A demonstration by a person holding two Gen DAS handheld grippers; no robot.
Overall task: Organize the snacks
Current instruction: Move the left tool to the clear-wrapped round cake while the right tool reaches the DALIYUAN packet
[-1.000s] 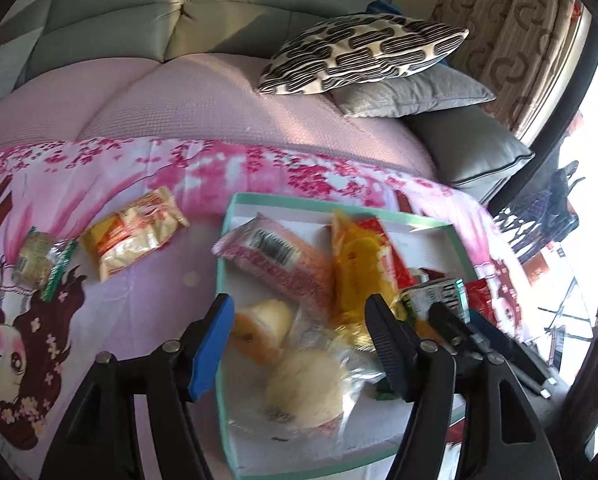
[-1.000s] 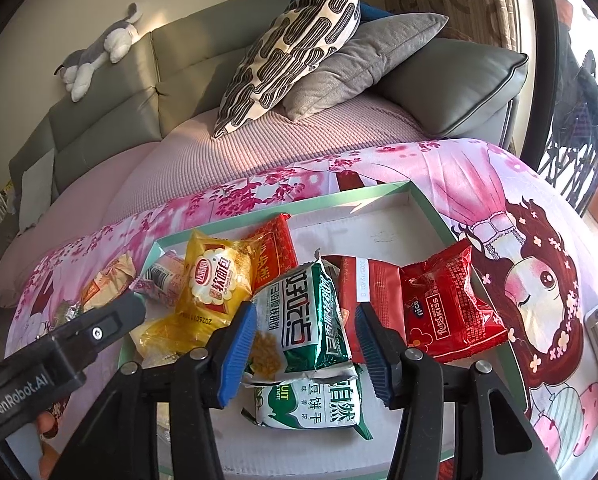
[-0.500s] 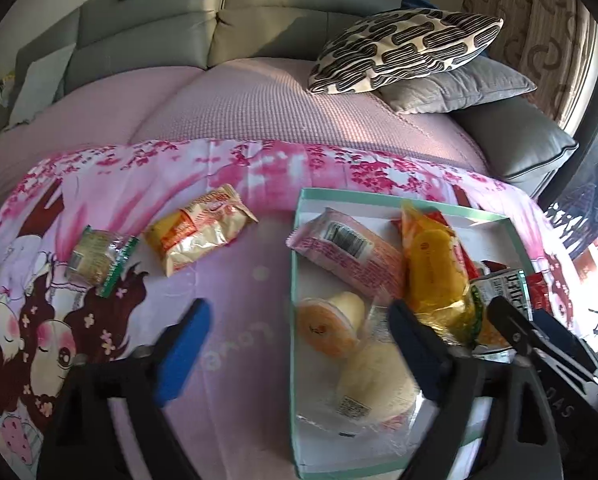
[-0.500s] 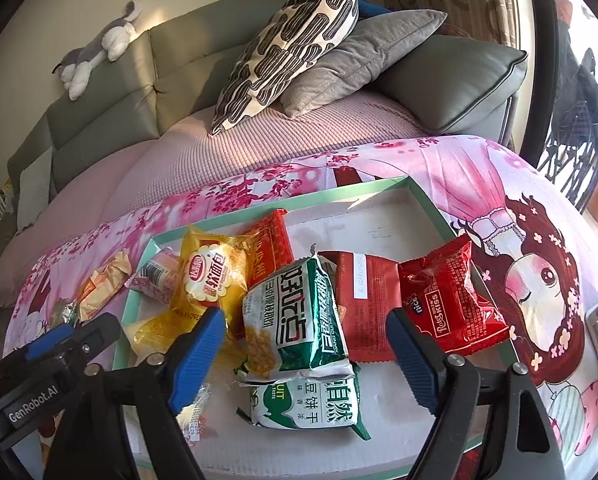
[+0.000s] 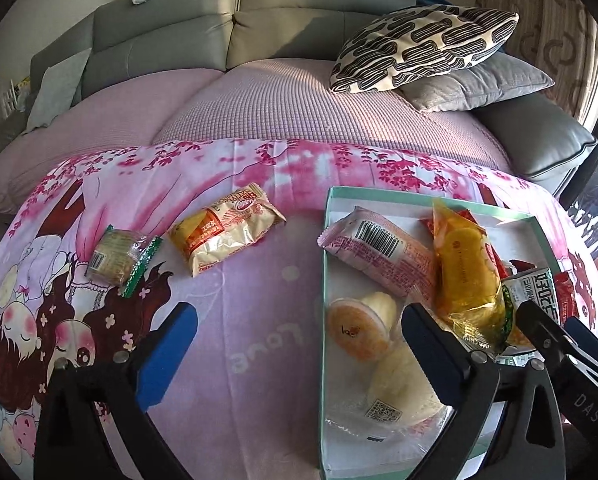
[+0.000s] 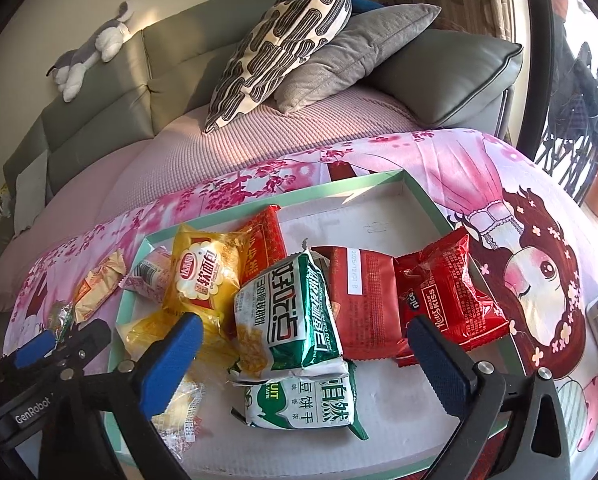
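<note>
Mostly done: mint-rimmed tray [image 5: 325,264] on the pink cloth [image 5: 259,320] filled with snack packets. Left outside: cream packet [image 5: 227,236], small green-edged biscuit [image 5: 117,258]. Left gripper [image 5: 299,340] and right gripper [image 6: 303,350] opening, empty.

Both the left gripper [image 5: 299,332] and the right gripper [image 6: 305,340] are built of black plastic arms, tipped with blue pads and fastened with silver screws; "GenRobot" is printed in white.
</note>
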